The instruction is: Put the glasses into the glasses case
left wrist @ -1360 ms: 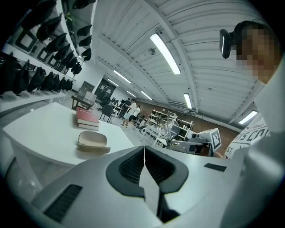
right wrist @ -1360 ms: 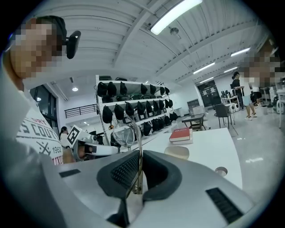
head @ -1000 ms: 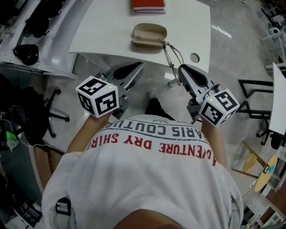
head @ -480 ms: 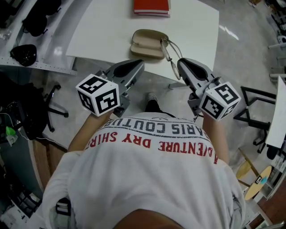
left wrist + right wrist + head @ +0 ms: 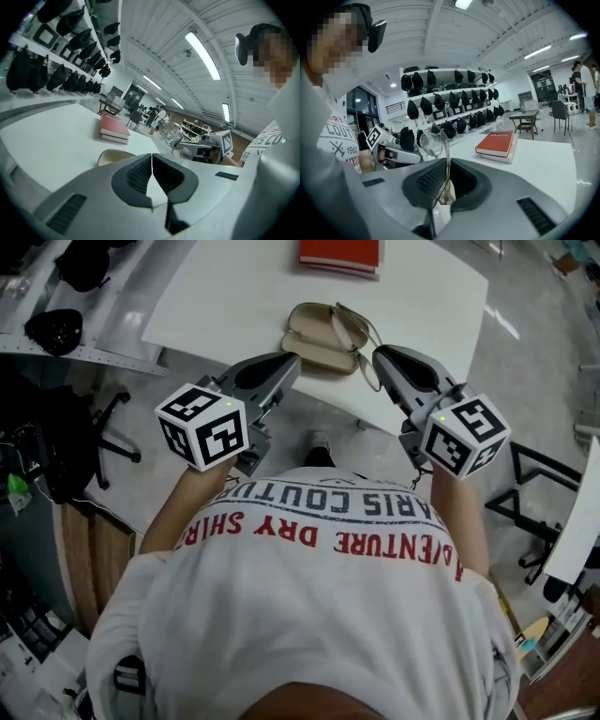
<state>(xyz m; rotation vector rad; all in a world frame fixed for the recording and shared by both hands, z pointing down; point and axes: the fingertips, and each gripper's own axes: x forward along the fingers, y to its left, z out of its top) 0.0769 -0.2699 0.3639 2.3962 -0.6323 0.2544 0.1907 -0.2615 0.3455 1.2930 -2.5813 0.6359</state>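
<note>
The beige glasses case [image 5: 317,332] lies open near the front edge of the white table [image 5: 225,296]. The clear-framed glasses [image 5: 352,326] hang over the case's right end, and my right gripper [image 5: 379,356] is shut on one temple arm. In the right gripper view the thin arm runs up between the pads to a lens [image 5: 430,143]. My left gripper [image 5: 294,360] is shut with nothing in it, just in front of the case's near edge. Over its shut jaws, the left gripper view shows the case [image 5: 112,156] and the glasses [image 5: 171,133].
A red book [image 5: 341,253] lies at the table's far side, behind the case. Shelves with black bags [image 5: 56,329] run along the left. A black chair [image 5: 84,446] stands on the floor at the left, and a black frame [image 5: 548,488] stands at the right.
Both grippers have moved forward to the table edge. The glasses have gone with the right gripper from beside the case's right end to over it.
</note>
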